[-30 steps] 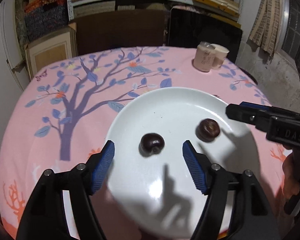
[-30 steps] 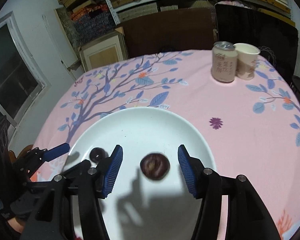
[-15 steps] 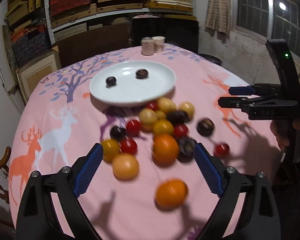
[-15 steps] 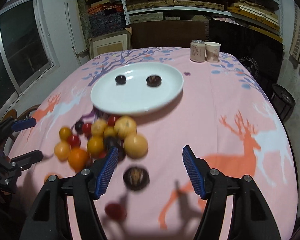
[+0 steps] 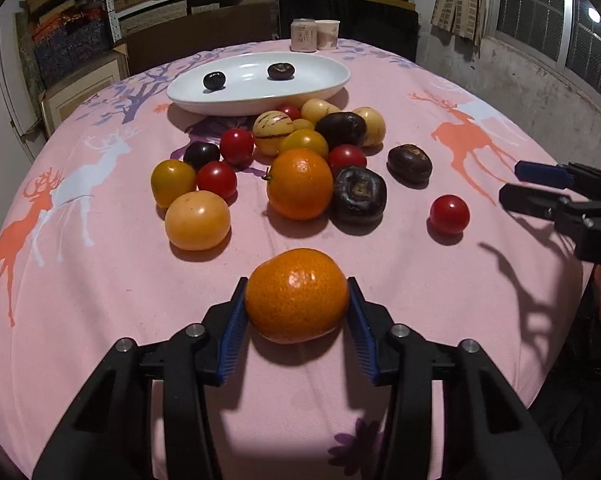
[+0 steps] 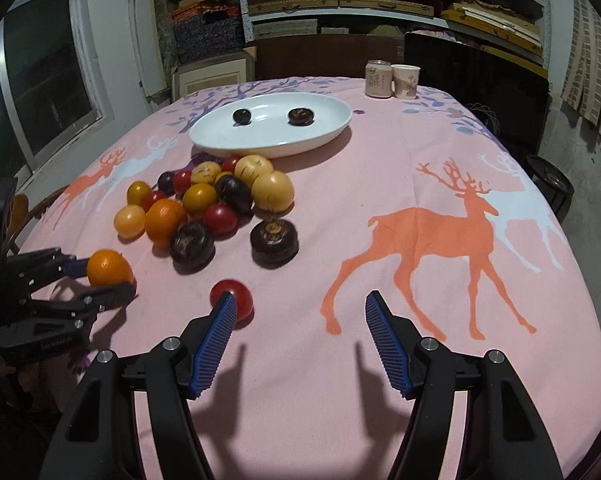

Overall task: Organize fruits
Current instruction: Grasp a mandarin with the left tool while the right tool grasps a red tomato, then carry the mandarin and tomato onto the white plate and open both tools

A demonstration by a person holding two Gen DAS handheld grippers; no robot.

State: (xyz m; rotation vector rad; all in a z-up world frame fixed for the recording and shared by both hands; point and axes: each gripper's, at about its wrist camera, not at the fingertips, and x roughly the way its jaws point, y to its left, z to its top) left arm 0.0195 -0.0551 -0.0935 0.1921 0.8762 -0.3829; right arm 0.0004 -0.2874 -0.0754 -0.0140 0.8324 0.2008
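A pink tablecloth (image 6: 440, 160) fills both views. The white plate (image 6: 332, 118), top centre, holds two dark fruits. Low in the left wrist view, the left gripper (image 5: 296, 312) is closing, its pads against an orange (image 5: 296, 294). The right gripper (image 6: 300, 336) gapes empty, a red tomato (image 6: 236, 294) behind its left pad.

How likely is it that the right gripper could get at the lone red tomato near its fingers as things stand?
Probably yes. The right gripper is open, and the red tomato lies apart from the pile, just beside its left finger, with nothing over it.
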